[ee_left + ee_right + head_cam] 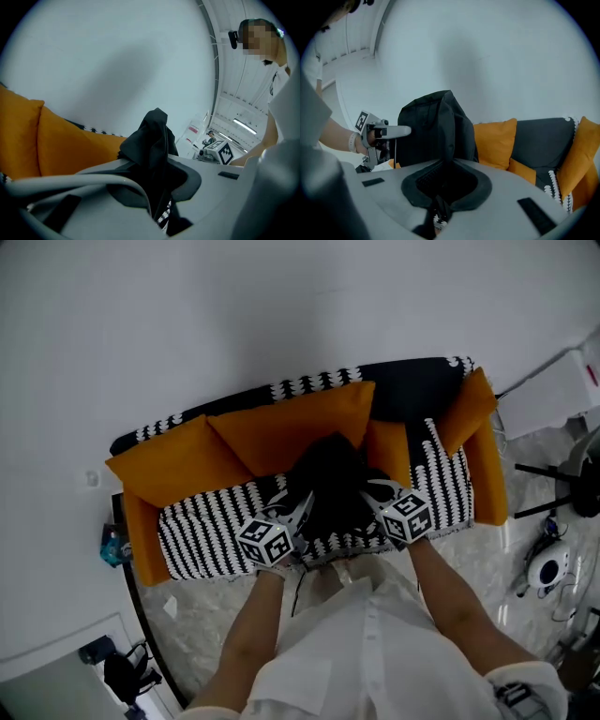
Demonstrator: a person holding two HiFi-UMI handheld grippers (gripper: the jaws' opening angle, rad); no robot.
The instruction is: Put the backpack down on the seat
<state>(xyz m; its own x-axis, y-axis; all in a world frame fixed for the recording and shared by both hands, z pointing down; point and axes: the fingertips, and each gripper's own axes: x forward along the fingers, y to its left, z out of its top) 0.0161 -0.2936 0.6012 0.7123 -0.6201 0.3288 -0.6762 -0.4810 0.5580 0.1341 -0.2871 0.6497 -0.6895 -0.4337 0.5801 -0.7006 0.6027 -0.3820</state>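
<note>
Backpack (328, 486), black, stands upright at the middle of the seat (202, 531), close to its front edge, top leaning toward the back cushions. Seat cover is black-and-white patterned; orange cushions (281, 432) line the back and both ends of the sofa (412, 381), dark backrest behind them. Left gripper (298, 512) sits on the backpack's left side, right gripper (377, 491) on its right side, both over the front edge of the seat, marker cubes facing up. Left gripper view: jaws drawn together and clamped on a fold of black backpack fabric (152, 140), which rises in a peak above the left gripper (161, 197); orange cushion (56, 140) to the left, right gripper (218, 151) visible beyond the bag. Right gripper view: jaws of the right gripper (440, 197) likewise pinched on black fabric, the bulk of the backpack (433, 126) standing just past them; left gripper (382, 132) touching the bag's far side, orange cushions (494, 140) to the right. Whether the bag's base bears fully on the seat cannot be told. Bare forearms (459, 601) reach down from a white shirt (361, 652). White wall (234, 315) behind the sofa, pale marbled floor (202, 634) in front of it.
</note>
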